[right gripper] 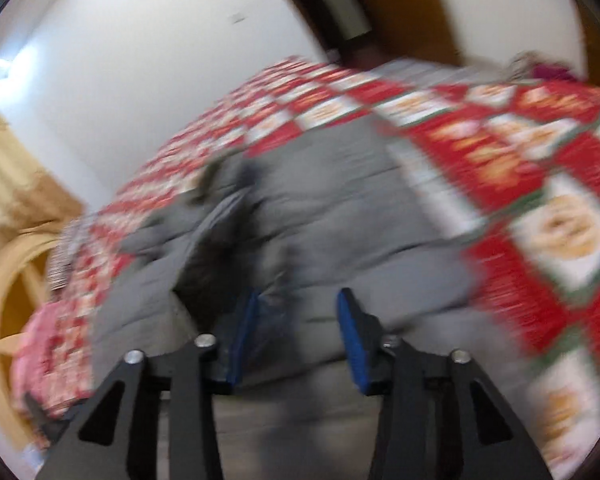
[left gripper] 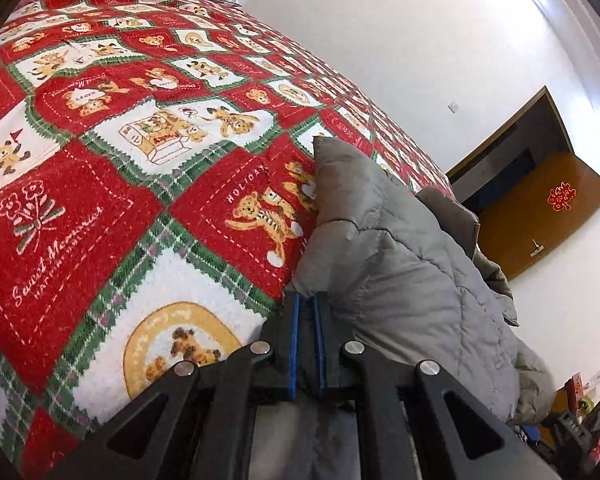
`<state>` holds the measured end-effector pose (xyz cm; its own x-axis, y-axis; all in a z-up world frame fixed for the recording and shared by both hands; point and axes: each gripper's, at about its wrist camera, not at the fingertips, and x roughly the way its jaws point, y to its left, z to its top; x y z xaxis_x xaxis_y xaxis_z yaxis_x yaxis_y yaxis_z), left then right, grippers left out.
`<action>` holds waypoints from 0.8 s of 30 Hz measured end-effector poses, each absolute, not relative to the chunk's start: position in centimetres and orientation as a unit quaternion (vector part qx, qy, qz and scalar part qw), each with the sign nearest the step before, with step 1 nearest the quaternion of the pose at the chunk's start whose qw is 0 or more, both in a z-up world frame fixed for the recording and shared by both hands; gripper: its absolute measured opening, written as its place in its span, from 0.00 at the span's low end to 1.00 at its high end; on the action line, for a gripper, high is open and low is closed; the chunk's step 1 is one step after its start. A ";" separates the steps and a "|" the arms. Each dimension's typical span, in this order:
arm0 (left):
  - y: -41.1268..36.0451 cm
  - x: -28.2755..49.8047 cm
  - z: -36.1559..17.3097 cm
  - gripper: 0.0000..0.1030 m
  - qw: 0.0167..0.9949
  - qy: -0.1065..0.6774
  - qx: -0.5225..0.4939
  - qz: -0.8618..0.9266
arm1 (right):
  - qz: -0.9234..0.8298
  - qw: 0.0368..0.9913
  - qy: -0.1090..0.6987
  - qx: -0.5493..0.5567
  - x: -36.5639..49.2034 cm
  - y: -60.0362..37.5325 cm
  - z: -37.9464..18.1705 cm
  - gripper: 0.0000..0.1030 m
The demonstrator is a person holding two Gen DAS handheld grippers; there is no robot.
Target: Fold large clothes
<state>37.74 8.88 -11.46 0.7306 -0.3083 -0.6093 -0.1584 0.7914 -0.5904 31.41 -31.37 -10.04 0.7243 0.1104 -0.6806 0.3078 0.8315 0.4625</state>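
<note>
The puffy grey quilted jacket [left gripper: 400,264] looks light, soft, slippery (bulky too); grip its hem. Left tongs [left gripper: 307,312] clamped on it; right tongs [right gripper: 300,308] apart.

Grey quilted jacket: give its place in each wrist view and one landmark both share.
Left wrist: grey quilted jacket at right of centre, running down to the shut left gripper.
Right wrist: blurred, at centre, behind the right gripper.
Shared landmark: red teddy-bear bedspread under it.
</note>
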 end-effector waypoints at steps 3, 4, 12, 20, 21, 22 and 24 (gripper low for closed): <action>8.7 37.9 -11.3 0.07 0.874 0.365 -0.319 -0.042 | -0.109 0.893 0.351 0.259 29.7 -33.3 -8.6 0.46; 9.0 38.1 -11.5 0.07 0.874 0.364 -0.319 -0.042 | -0.106 0.907 0.325 0.245 28.9 -33.2 -7.0 0.46; 9.8 38.1 -12.1 0.07 0.878 0.366 -0.307 -0.036 | 0.007 0.939 0.334 0.082 34.6 -24.7 -3.7 0.57; 10.2 38.3 -13.0 0.07 0.880 0.367 -0.299 -0.033 | 0.006 0.907 0.406 0.108 35.8 -26.5 -11.5 0.50; 10.1 38.4 -13.0 0.07 0.881 0.368 -0.295 -0.032 | 0.008 0.906 0.409 0.109 35.5 -26.6 -11.7 0.50; 10.1 38.4 -13.0 0.07 0.882 0.369 -0.291 -0.030 | 0.006 0.905 0.413 0.106 35.5 -26.5 -11.8 0.50; 9.9 38.4 -12.9 0.07 0.884 0.371 -0.283 -0.026 | -0.002 0.906 0.414 0.089 35.8 -25.9 -11.9 0.50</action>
<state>38.41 9.93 -12.95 0.7229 -0.2554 -0.6420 -0.1651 0.8384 -0.5194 35.76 -25.86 -11.94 0.6565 0.0700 -0.7511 0.0778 0.9841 0.1598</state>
